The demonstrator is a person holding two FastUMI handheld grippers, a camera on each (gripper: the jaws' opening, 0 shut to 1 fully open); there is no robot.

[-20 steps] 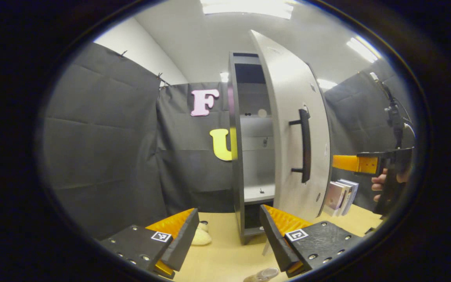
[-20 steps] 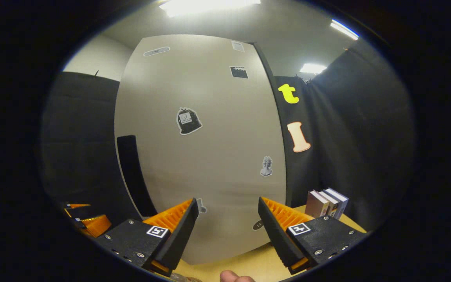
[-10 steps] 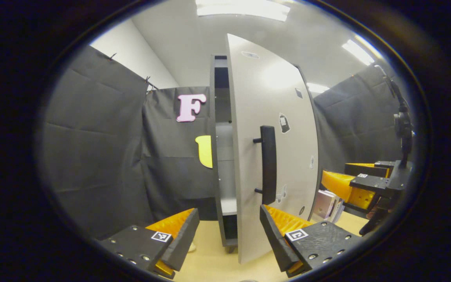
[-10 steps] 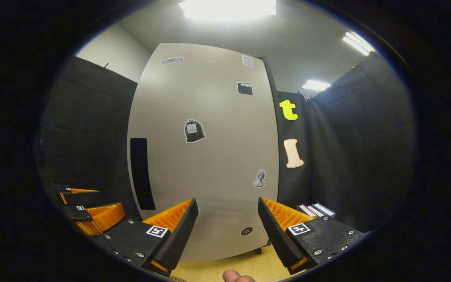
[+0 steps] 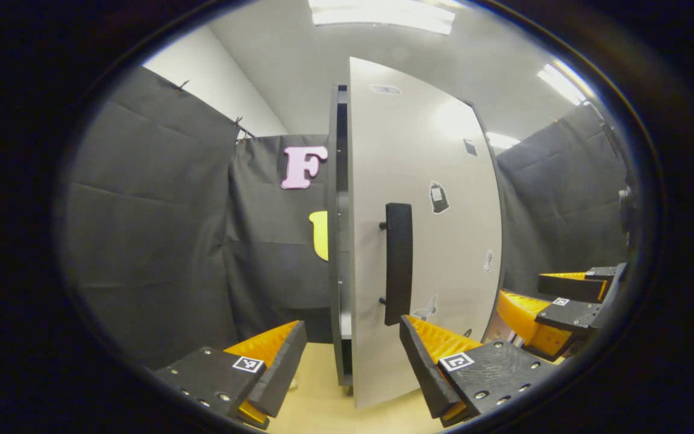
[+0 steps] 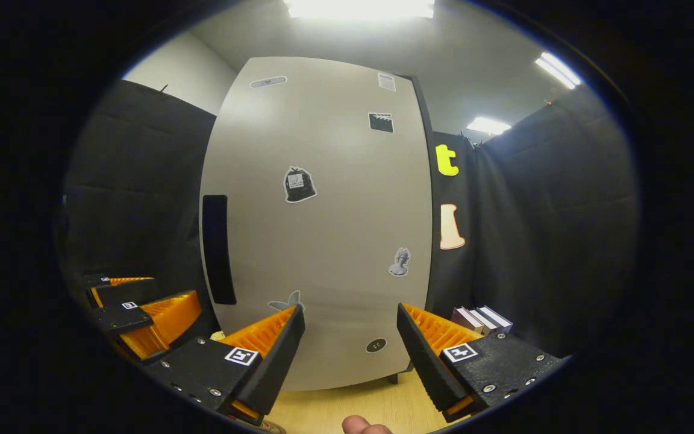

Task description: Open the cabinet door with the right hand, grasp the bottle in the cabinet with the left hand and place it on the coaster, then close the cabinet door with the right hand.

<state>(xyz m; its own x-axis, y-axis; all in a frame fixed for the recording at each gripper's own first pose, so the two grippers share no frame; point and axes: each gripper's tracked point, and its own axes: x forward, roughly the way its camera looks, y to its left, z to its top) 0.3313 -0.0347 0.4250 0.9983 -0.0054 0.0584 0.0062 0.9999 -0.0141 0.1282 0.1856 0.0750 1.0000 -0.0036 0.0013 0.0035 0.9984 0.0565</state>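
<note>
Left gripper view is showing the pale grey flat cabinet door [image 5: 425, 241] standing almost shut against the dark grey cabinet frame [image 5: 338, 241], with only a narrow gap left between them on the handle side. The long black bar handle [image 5: 398, 262] is standing upright on the door. The left gripper [image 5: 352, 355] is hanging low in front of the door with its orange-and-black fingers [image 5: 271, 346] wide apart, and nothing is sitting between them. To the right, the right gripper [image 5: 555, 301] is showing near the door, and its fingers are also apart.

Right gripper view is facing the door [image 6: 323, 229] straight on, with small stickers [image 6: 300, 184] scattered over it. The right gripper [image 6: 350, 343] is staying spread open just in front of the lower part of the door; I cannot tell if it is touching the surface. The left gripper [image 6: 142, 307] is showing at the lower left beside the handle [image 6: 217, 248]. A few upright books [image 6: 479, 319] are standing on the light wooden table [image 6: 347, 407] to the right of the cabinet. A fingertip [image 6: 362, 425] of the person is showing at the bottom edge. The bottle and the coaster I cannot make out.
</note>
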